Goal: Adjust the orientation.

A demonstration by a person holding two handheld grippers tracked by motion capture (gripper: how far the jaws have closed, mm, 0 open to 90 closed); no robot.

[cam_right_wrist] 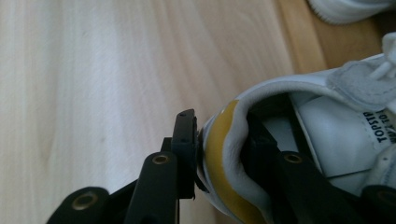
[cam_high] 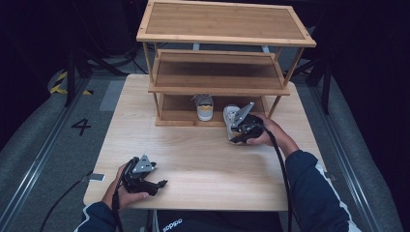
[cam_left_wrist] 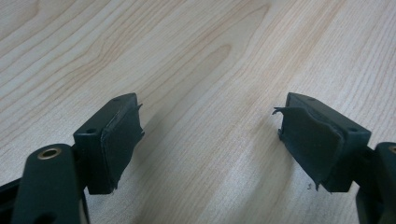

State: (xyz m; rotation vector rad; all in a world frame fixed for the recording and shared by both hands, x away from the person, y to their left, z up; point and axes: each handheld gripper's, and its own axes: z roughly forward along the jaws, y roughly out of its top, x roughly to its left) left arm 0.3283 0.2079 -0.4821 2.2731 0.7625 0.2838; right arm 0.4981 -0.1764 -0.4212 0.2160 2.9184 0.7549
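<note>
Left tool (cam_left_wrist: 210, 140) idle, jaws apart, empty; right tool (cam_right_wrist: 219, 154) pinches white sneaker (cam_right_wrist: 327, 135) heel; thin grip risks slipping near rack (cam_high: 217, 87).

Beside the wooden rack (cam_high: 217, 72), the right gripper (cam_high: 240, 126) is clamped tight; the left gripper (cam_high: 145, 178), well apart, gapes wide.

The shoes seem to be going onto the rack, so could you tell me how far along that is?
One white shoe already sits on the rack's bottom shelf. The right gripper is clamped on the heel of the second shoe just in front of that shelf. It remains to be set inside. The left gripper rests open.
</note>
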